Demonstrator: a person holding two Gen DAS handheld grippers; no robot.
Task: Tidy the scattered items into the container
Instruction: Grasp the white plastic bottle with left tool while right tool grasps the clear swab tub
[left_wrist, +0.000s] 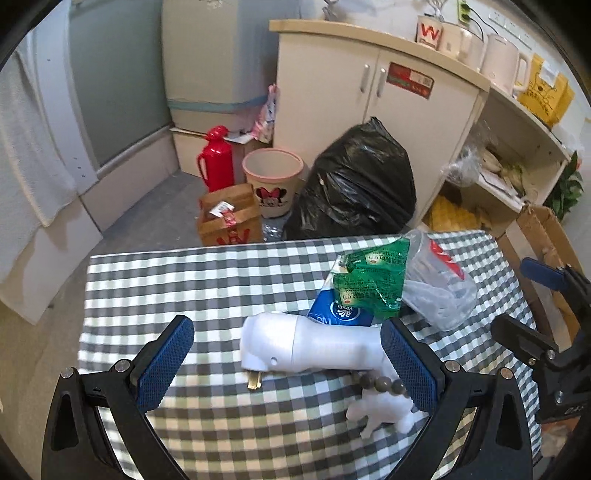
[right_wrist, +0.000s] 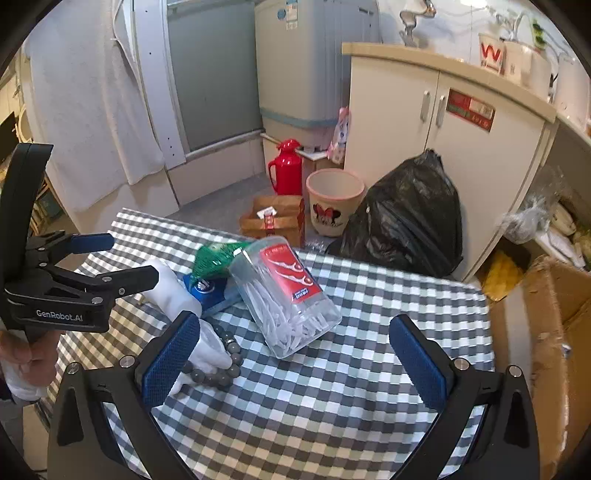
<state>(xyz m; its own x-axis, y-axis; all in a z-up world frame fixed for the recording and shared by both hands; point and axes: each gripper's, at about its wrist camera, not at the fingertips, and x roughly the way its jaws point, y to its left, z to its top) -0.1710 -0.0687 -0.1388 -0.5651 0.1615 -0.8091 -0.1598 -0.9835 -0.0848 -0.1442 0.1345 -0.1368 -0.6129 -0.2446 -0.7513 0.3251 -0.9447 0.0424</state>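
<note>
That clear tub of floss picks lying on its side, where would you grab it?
Grip the clear tub across its long flat sides near the middle, coming down from above with the right gripper. It lies tipped over on the checked cloth, and its right side is clear of other items.

A lived-in home utility corner, part kitchen, part laundry.

A top-loading washing machine (right_wrist: 314, 66) stands against the back wall beside a cream two-door cabinet (left_wrist: 373, 88) whose counter carries electric kettles (left_wrist: 498, 62) and a paper cup (left_wrist: 428, 31). On the floor sit a red thermos flask (left_wrist: 218, 158), a small cartoon-printed waste bin (left_wrist: 273, 184), a brown paper bag (left_wrist: 229, 221) and a full black rubbish sack (left_wrist: 354, 184). A white towel (right_wrist: 88, 103) hangs at the left, and open shelves (left_wrist: 509, 166) at the right hold bagged goods. In front is a table under a grey-and-white checked cloth (right_wrist: 332, 387), with an open cardboard box (right_wrist: 546, 314) next to it.
</note>
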